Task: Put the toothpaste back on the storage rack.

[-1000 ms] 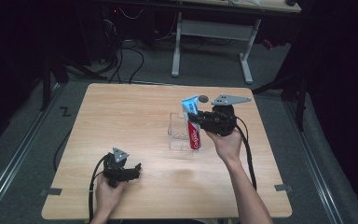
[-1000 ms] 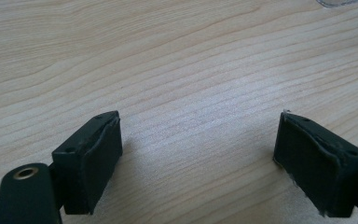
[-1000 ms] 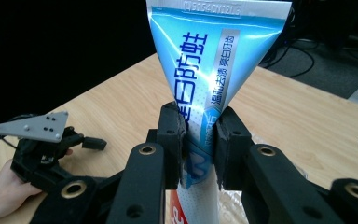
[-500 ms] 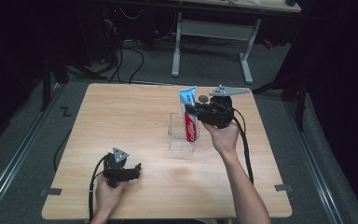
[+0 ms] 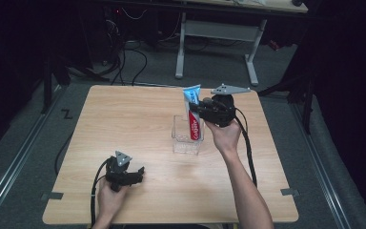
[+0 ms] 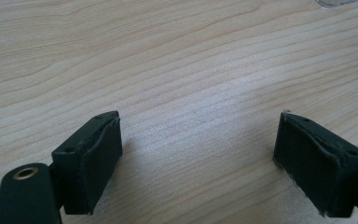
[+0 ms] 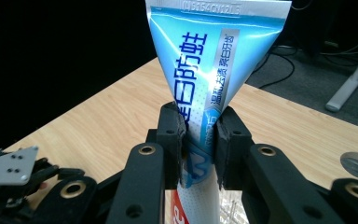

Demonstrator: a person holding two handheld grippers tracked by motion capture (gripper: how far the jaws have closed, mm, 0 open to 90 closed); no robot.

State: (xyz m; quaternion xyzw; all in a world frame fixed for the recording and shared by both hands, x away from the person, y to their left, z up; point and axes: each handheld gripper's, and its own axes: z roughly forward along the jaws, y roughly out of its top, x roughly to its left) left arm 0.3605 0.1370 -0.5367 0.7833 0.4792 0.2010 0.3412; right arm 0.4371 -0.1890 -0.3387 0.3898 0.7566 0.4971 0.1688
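Both grippers black, chunky, w/ matte finish. Left gripper [image 5: 124,174] carries a small grey three-cornered plate on top, black cable looping back from it past the left hand [image 5: 107,198]. Its jaws in left gripper view are blocky black pads w/ slightly rough edges, small screw holes on top faces; a brass-ringed hole sits in the black link at lower left. Right gripper [image 7: 200,140] has a larger grey triangular plate w/ dark dots, black cable trailing along the forearm. In right gripper view: black jaw links w/ brass-ringed pivot holes, ridged inner pads. Forearms bare, no sleeves or gloves; right hand [image 5: 224,136] likewise
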